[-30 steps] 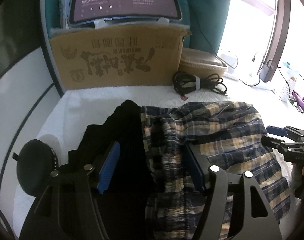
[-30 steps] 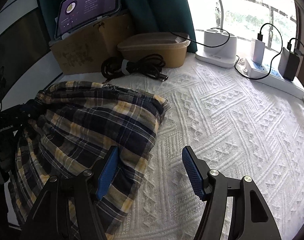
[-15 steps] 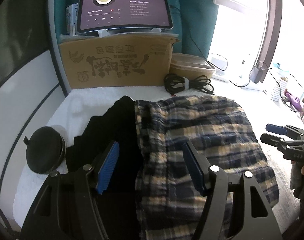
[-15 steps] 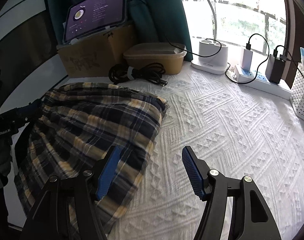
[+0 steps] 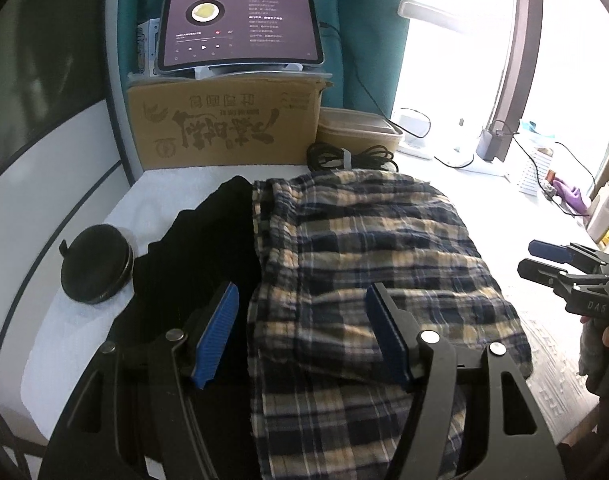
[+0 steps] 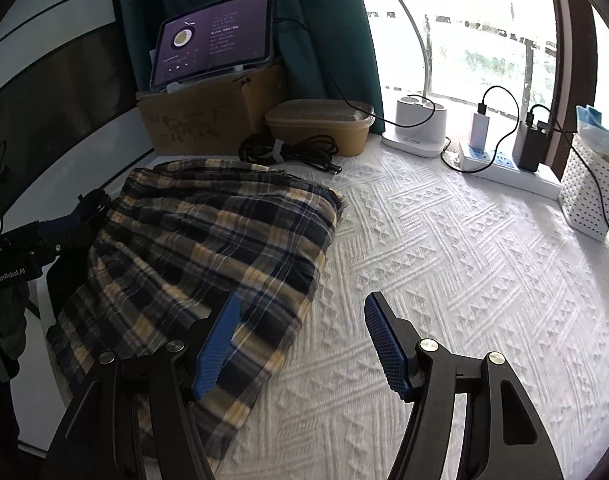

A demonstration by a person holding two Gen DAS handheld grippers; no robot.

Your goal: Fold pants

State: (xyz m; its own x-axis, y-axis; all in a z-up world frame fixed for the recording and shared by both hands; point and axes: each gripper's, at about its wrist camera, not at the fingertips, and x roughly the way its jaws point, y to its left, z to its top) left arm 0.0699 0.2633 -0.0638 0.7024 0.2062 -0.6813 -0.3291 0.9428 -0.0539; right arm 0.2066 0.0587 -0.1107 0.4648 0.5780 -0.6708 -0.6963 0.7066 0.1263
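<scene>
The plaid pants [image 5: 368, 264] lie folded in a broad pad on the white textured cover [image 6: 444, 260], their near end hanging over its front edge. My left gripper [image 5: 302, 336] hovers above the near part of the pants, open, with nothing pinched between its blue pads. In the right wrist view the pants [image 6: 208, 248] fill the left side. My right gripper [image 6: 300, 344] is open over their right edge and the bare cover. Each gripper shows in the other's view: the right gripper [image 5: 532, 258] at the right edge, the left gripper [image 6: 70, 222] at the left edge.
A black garment [image 5: 208, 248] lies left of the pants, beside a round black case [image 5: 94, 270]. Behind stand a cardboard box [image 5: 224, 124] with a tablet [image 5: 240, 28], a lidded container [image 6: 320, 124], a coiled cable [image 6: 288, 152], a power strip [image 6: 504, 164] and a white basket [image 6: 588, 192].
Both grippers have drawn back and a little up from the pants, so more of the cover shows. The pants lie flatter and smoother. Neither gripper's jaws changed.
</scene>
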